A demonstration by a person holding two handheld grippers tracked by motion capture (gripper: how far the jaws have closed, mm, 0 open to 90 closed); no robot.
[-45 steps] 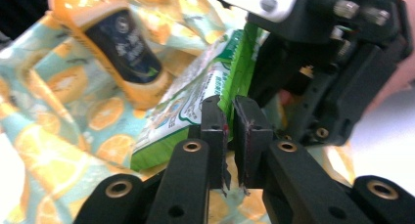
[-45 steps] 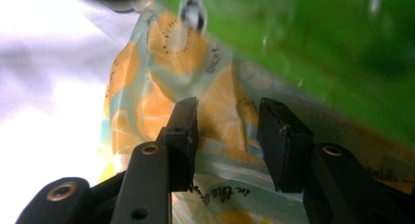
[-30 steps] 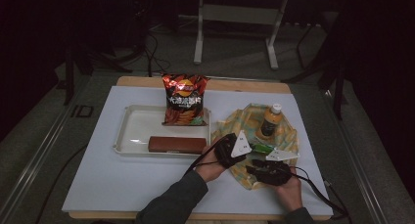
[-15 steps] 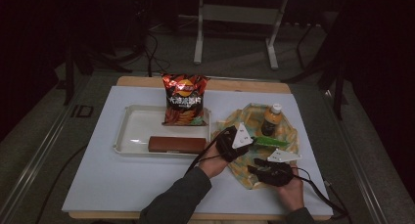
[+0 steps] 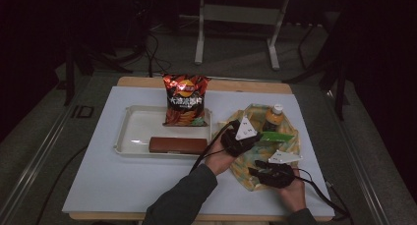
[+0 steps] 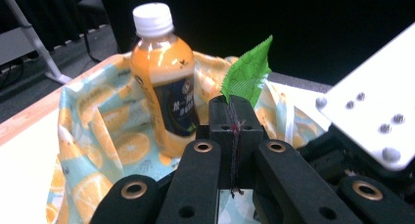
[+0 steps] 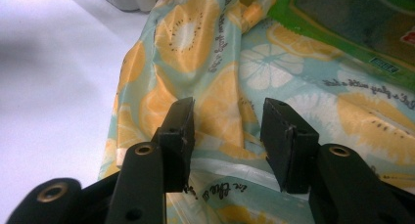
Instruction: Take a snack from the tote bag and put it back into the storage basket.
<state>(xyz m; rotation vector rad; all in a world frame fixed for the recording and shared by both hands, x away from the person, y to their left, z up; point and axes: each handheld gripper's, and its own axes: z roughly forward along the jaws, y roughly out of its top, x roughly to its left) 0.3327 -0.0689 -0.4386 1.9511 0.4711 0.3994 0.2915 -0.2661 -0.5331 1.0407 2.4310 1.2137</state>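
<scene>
While the left gripper (image 5: 246, 138) holds its jaws pressed together on a corner of the flat green foil snack packet (image 6: 248, 73), that packet hangs over the middle of the lemon-print cloth bag (image 5: 255, 156), which lies open on the right part of the white table (image 5: 98, 181). Item two, an orange juice bottle with a white cap (image 5: 273, 118), stands at the far side of the bag, just beside the packet. Item three, the right gripper (image 7: 229, 136), rests at the near edge of the bag with its jaws spread, the fabric lying between and under them and apparently not pinched. Left of the bag sits a white plastic tray (image 5: 129, 136); a red crisp bag (image 5: 185, 99) stands upright at its far right corner, and a brown rectangular bar (image 5: 177, 145) lies flat along its near edge. Step in hand, by judgement: loading the green packet into the bag, with the bottle already in place and the tray goods awaiting their turn. Next move calls for the left gripper to lower the packet onto the bag's lining clear of the bottle and part its jaws, while the right gripper keeps the near edge of the cloth down so the mouth stays open.
</scene>
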